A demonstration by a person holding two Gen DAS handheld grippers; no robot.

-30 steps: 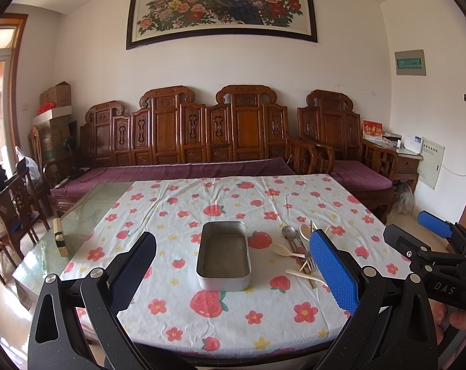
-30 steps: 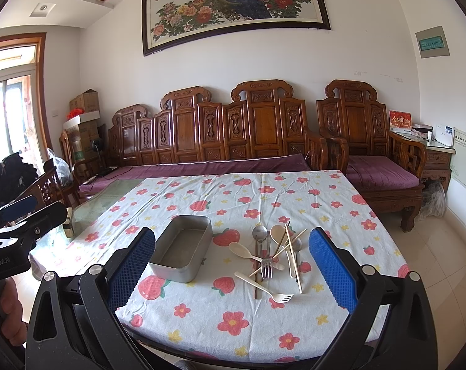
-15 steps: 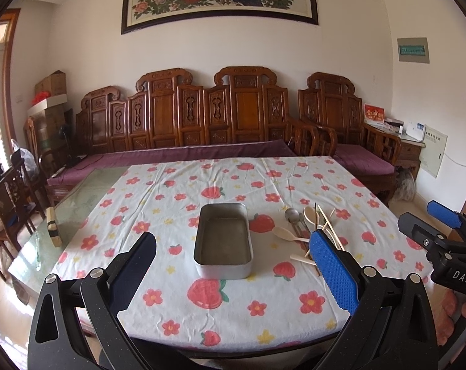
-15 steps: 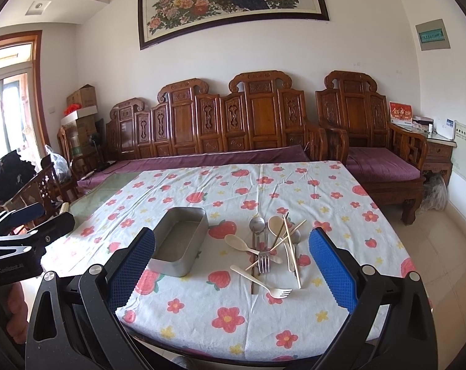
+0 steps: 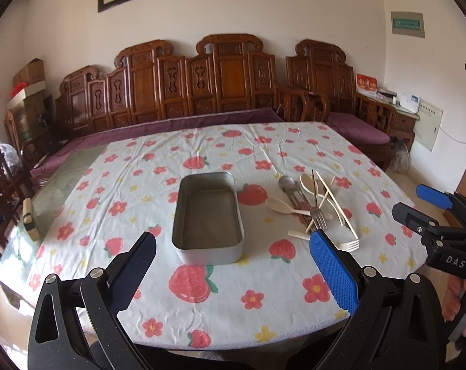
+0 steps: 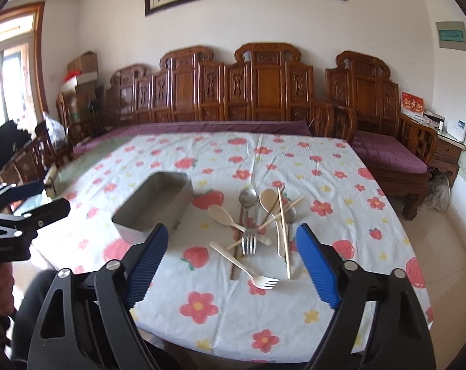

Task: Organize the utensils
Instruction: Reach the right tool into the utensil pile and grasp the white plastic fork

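An empty grey metal tin (image 5: 208,215) (image 6: 154,203) sits mid-table on the strawberry-print tablecloth (image 5: 202,302). To its right lies a loose pile of utensils (image 5: 313,203): a metal spoon (image 6: 247,197), cream spoons (image 6: 220,214), a metal fork (image 6: 249,240), a cream fork (image 6: 245,266) and chopsticks (image 6: 283,231). My left gripper (image 5: 231,240) hangs open over the near table edge, in line with the tin. My right gripper (image 6: 233,231) (image 5: 410,200) hovers before the utensil pile, its jaws closing a little with nothing between them.
A carved wooden bench (image 5: 202,86) with a purple cushion runs behind the table, and an armchair (image 6: 384,141) stands at the right. Bare glass tabletop (image 5: 57,185) shows at the left with a small block (image 5: 29,219) on it. A hand (image 5: 458,296) holds the right gripper.
Both grippers have come down and forward toward the table, so the tin and utensils look larger. The right gripper's fingers stand slightly closer together than before.
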